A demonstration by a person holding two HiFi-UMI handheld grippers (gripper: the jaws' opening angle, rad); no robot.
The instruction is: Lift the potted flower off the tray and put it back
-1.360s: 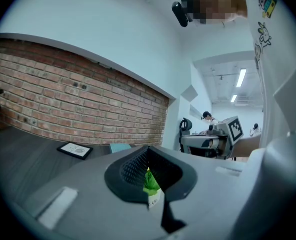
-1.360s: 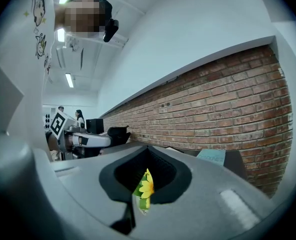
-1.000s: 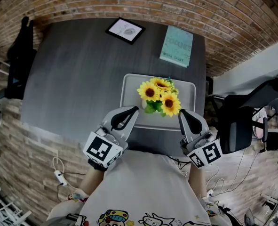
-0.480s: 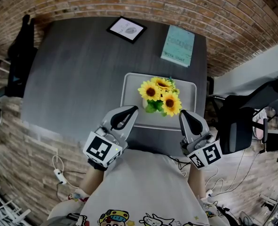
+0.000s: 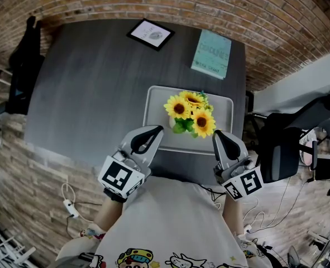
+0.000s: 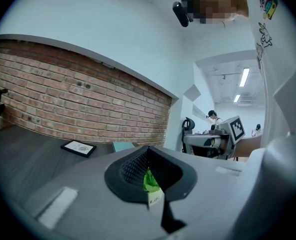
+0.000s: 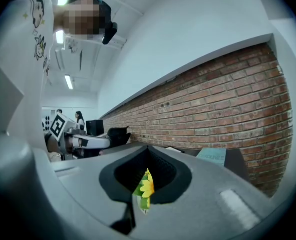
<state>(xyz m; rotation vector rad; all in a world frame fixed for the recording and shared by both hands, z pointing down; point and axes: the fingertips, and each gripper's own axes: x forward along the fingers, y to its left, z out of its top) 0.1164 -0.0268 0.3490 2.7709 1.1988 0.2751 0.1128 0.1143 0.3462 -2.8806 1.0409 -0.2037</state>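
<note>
A potted flower (image 5: 190, 114) with three yellow sunflower heads and green leaves stands on a grey rectangular tray (image 5: 153, 108) near the table's front edge. My left gripper (image 5: 151, 130) is shut and empty, its tip at the tray's near left corner, apart from the pot. My right gripper (image 5: 218, 136) is shut and empty too, just off the tray's near right corner. Through the narrow slit of the left gripper (image 6: 149, 181) I glimpse green leaves and a white pot (image 6: 155, 198). Through the right gripper (image 7: 143, 186), a sunflower (image 7: 146, 187) shows.
A black-framed picture (image 5: 149, 35) and a teal book (image 5: 210, 54) lie at the table's far side by the brick wall. A black office chair (image 5: 296, 144) stands to the right of the table. Cables lie on the floor.
</note>
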